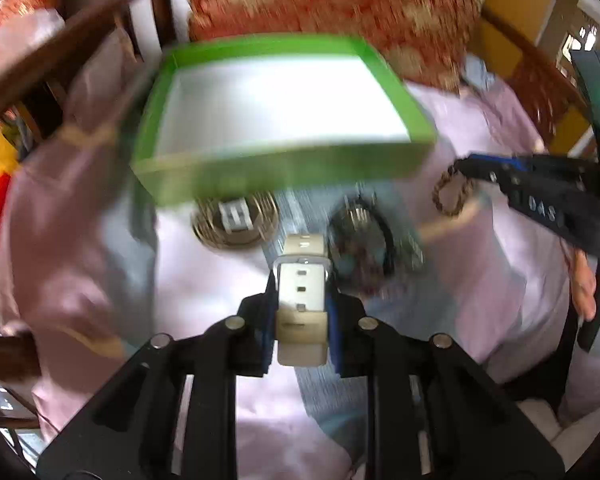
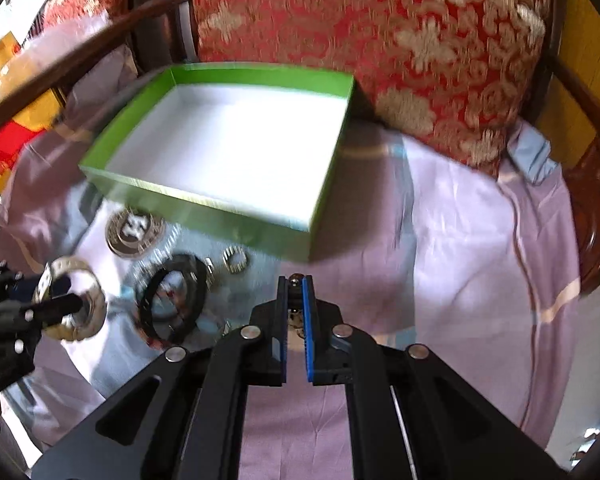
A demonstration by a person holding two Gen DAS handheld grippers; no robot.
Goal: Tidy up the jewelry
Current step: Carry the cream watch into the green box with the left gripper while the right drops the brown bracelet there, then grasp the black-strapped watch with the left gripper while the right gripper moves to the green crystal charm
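On a chair seat draped in pale lilac cloth (image 2: pixel 460 216), an open green box (image 2: pixel 228 152) with a white inside sits toward twelve o'clock, resting against a red and gold brocade cushion (image 2: pixel 380 40). The left gripper (image 1: pixel 302 304) has its jaws closed tight on a cream watch strap (image 1: pixel 302 292) that stands up between them. Just past it, at about eleven o'clock, a round metallic medallion (image 1: pixel 236 218) lies touching the box's near wall, and at one o'clock lies a dark bangle (image 1: pixel 364 236), blurred. The right gripper (image 2: pixel 296 320) has its blue-lined jaws nearly together, pinching a braided brown bracelet (image 1: pixel 452 196) that dangles from its tip in the left wrist view. In the right wrist view a small toothed ring (image 2: pixel 235 260) lies beside the bangle, near the box.
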